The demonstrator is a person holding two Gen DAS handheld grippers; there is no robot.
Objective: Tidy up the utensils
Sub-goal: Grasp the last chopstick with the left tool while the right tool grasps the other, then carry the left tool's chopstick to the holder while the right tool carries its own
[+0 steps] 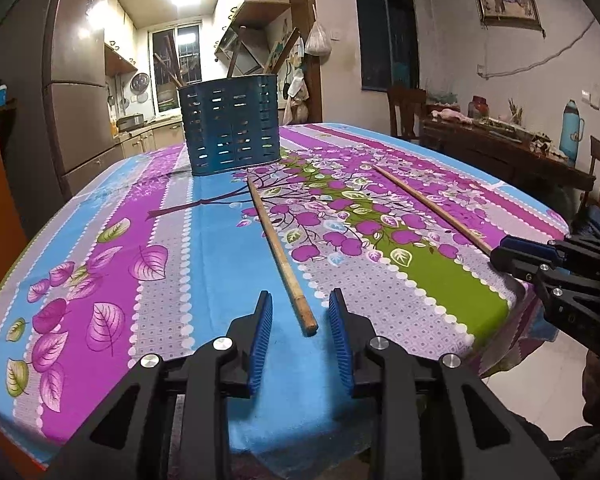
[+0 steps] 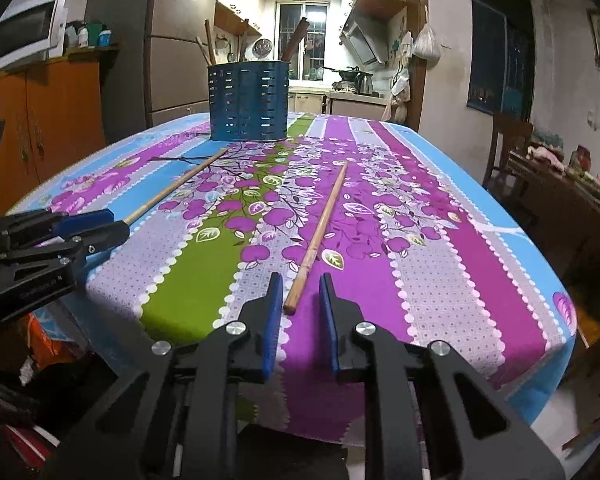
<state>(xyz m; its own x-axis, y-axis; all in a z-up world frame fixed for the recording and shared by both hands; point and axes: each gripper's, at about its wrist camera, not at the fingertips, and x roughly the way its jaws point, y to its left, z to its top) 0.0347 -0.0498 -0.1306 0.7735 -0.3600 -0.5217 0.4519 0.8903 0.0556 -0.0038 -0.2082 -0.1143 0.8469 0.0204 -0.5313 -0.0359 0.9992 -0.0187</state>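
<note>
Two wooden chopsticks lie on the flowered tablecloth (image 1: 204, 240), both pointing toward a blue slotted utensil holder (image 1: 230, 124) that has sticks standing in it. The near end of the left chopstick (image 1: 280, 252) lies between the blue pads of my left gripper (image 1: 300, 294), with a gap on each side. In the right wrist view the other chopstick (image 2: 320, 228) ends between the pads of my right gripper (image 2: 300, 276), close to the left pad and clear of the right one. Each view also shows the other gripper (image 1: 496, 250) (image 2: 120, 223) at its chopstick's end. The holder (image 2: 248, 100) stands at the far edge.
The table's near edge runs just below both grippers, with tiled floor (image 1: 540, 360) beyond the corner. A dark side table (image 1: 500, 148) with clutter and a blue flask (image 1: 572, 128) stands at the right, with wooden chairs (image 1: 406, 108). An orange cabinet (image 2: 40, 120) is at the left.
</note>
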